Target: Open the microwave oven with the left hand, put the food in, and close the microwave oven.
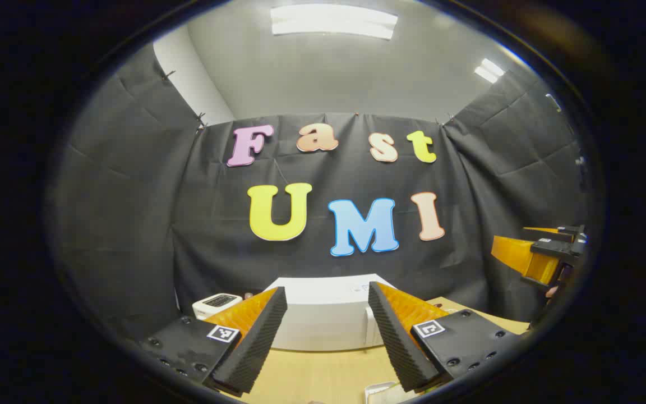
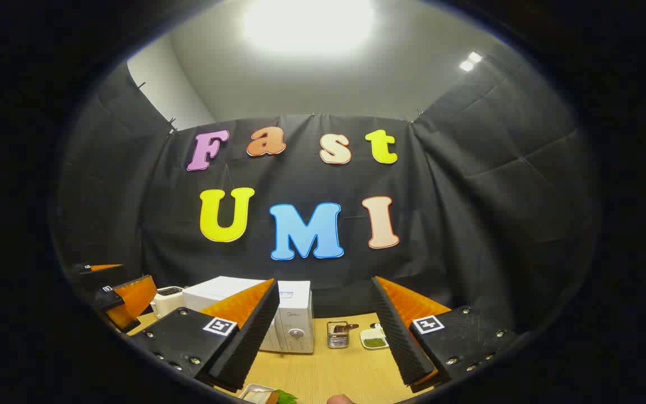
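The white microwave (image 1: 323, 322) stands at the back of the wooden table (image 1: 323, 373), its door shut as far as I can tell. In the right gripper view the microwave (image 2: 292, 317) shows its control panel and knob. My left gripper (image 1: 327, 290) is held above the table in front of it, open and holding nothing. My right gripper (image 2: 324, 281) is open too, with nothing between its fingers. The food, a white tray with something green (image 2: 270, 396), lies at the near table edge below the right gripper. Its corner (image 1: 382, 393) also peeks in under the left gripper.
A small white appliance (image 1: 216, 306) sits left of the microwave. Right of the microwave are a metal holder (image 2: 337, 334) and a small white dish of green bits (image 2: 373, 339). The other gripper (image 1: 547, 255) hangs at far right; the left one (image 2: 115, 294) shows at far left.
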Available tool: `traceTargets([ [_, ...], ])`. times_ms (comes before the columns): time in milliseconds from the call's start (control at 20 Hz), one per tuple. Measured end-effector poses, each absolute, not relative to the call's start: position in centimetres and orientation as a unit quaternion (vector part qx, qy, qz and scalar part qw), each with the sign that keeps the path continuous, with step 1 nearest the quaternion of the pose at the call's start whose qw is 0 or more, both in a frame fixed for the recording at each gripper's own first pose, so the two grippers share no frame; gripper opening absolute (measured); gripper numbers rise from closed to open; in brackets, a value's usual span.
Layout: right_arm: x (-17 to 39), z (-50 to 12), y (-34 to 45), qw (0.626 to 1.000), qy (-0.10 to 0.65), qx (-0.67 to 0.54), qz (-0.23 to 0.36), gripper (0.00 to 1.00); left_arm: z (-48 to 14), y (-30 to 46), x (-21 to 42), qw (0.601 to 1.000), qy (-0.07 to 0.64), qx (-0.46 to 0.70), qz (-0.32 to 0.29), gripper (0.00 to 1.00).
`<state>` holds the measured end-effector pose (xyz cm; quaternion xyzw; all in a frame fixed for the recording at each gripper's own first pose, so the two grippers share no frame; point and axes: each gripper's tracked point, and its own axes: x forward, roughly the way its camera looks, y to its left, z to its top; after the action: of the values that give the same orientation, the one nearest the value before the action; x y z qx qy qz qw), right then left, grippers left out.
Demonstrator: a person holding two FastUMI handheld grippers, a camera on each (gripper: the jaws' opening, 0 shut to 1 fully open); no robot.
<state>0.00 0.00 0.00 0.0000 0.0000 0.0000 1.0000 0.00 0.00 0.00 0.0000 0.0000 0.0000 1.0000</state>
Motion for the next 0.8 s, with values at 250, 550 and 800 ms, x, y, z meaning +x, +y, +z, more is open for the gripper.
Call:
traceTargets([
  [250, -0.2, -0.1, -0.7, 1.0, -0.001, 0.001, 0.002, 0.98, 0.1, -0.8, -0.7, 1.0, 0.0, 0.007, 0.001, 0.93],
  [550, -0.8, -0.1, -2.5, 1.0, -0.002, -0.006, 0.002, 0.98, 0.2, -2.3, -1.3, 1.0, 0.0, 0.008, 0.002, 1.0],
  [800, -0.7, -0.5, -3.6, 1.0, -0.002, -0.001, 0.021, 0.98, -0.1, -3.3, -1.3, 1.0, 0.0, 0.02, 0.017, 0.97],
])
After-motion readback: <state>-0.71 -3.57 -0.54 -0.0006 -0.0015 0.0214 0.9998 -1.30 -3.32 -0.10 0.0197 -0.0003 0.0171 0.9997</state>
